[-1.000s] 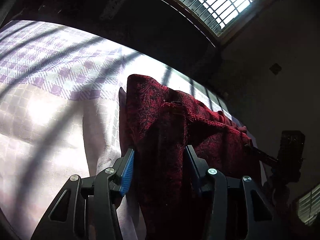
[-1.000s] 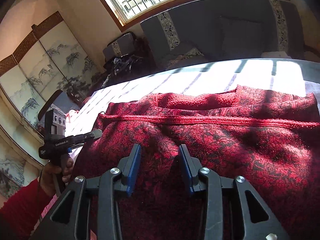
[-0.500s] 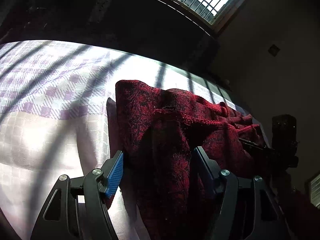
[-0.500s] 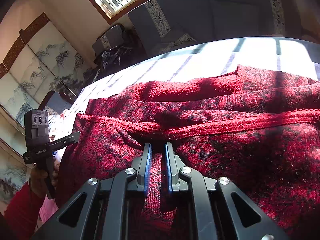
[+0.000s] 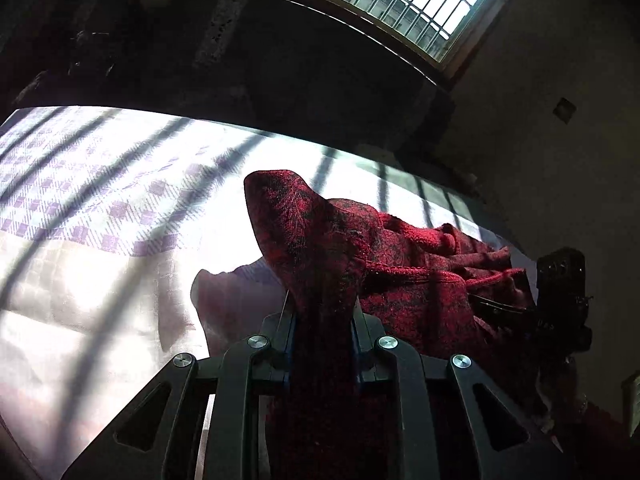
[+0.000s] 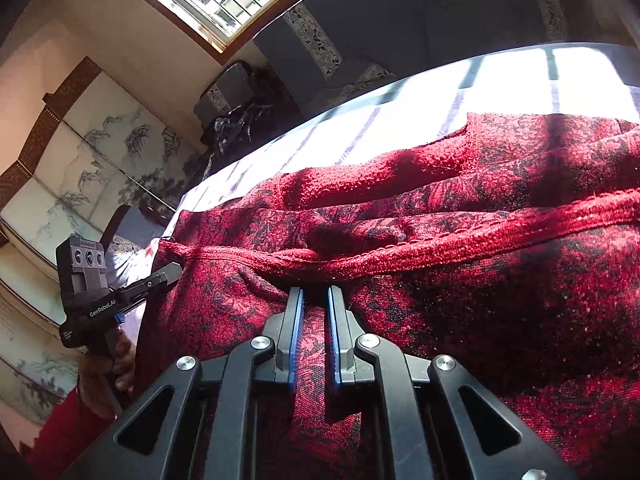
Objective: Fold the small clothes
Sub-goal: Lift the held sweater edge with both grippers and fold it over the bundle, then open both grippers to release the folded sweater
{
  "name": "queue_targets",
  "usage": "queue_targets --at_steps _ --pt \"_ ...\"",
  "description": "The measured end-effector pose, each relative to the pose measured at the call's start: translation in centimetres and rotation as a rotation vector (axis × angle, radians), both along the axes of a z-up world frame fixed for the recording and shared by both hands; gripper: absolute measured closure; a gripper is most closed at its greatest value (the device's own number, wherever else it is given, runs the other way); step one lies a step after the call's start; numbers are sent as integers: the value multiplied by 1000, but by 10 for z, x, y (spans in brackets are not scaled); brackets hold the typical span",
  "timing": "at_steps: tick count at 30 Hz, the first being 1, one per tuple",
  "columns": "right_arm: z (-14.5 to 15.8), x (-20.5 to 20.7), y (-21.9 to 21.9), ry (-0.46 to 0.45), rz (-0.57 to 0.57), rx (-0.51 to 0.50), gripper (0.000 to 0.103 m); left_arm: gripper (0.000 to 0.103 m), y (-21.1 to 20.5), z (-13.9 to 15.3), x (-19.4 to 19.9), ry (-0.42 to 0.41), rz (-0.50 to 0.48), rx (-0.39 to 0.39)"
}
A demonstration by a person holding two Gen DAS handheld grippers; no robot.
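A dark red patterned garment (image 6: 460, 248) lies bunched on a bed covered by a pale purple-checked sheet (image 5: 100, 208), crossed by window-bar shadows. The right gripper (image 6: 316, 296) reaches into the near side of the cloth, just below a raised red seam, and its jaws are clamped almost together on a pinch of the fabric that runs down between the blue-edged pads. The left gripper (image 5: 322, 312) is at the garment's other end; its jaws are closing, with a thick fold of the red cloth between them, and the fabric rises from the fingers into a peaked corner standing clear of the sheet. In the right wrist view the left gripper (image 6: 160, 276) appears at the cloth's left edge, carried by a hand (image 6: 108, 368) in a red sleeve. The left wrist view is strongly backlit, so the room beyond the bed is nearly black and the other gripper's body at the right edge is only a dark shape. The garment's lower part runs out of both views beneath the gripper bodies, so its overall shape cannot be made out.
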State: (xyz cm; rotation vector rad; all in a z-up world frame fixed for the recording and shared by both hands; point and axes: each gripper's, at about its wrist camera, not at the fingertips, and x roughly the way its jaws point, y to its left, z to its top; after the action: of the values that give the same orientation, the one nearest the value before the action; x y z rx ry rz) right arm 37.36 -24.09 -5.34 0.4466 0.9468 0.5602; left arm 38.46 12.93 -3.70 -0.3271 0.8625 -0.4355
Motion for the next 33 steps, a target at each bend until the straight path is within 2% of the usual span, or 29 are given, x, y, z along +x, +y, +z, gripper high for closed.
queue_targets --at_steps 3,6,13,18,21,24,27,31,33 --pt "-5 3 -9 28 -9 60 103 84 -9 26 -6 -23 -17 15" --pt "-5 3 -9 32 -8 64 103 84 -24 52 -10 -25 -60 16" --pt "-8 6 -15 52 -8 87 103 84 -103 105 -21 -13 -202 79" --pt "-10 5 -19 54 -3 114 103 84 -162 125 -23 34 -274 27" --pt "-13 9 -24 58 0 150 103 84 -194 133 -17 61 -288 -78" --pt "-16 11 -29 65 -1 190 103 84 -222 132 -10 75 -283 -216" --pt "-20 12 -38 77 -9 271 103 84 -232 112 -3 103 -256 -395" --pt "-23 14 -44 94 -4 327 103 84 -222 72 4 123 -163 -683" --pt "-25 15 -48 124 13 362 103 84 -215 60 9 125 -136 -744"
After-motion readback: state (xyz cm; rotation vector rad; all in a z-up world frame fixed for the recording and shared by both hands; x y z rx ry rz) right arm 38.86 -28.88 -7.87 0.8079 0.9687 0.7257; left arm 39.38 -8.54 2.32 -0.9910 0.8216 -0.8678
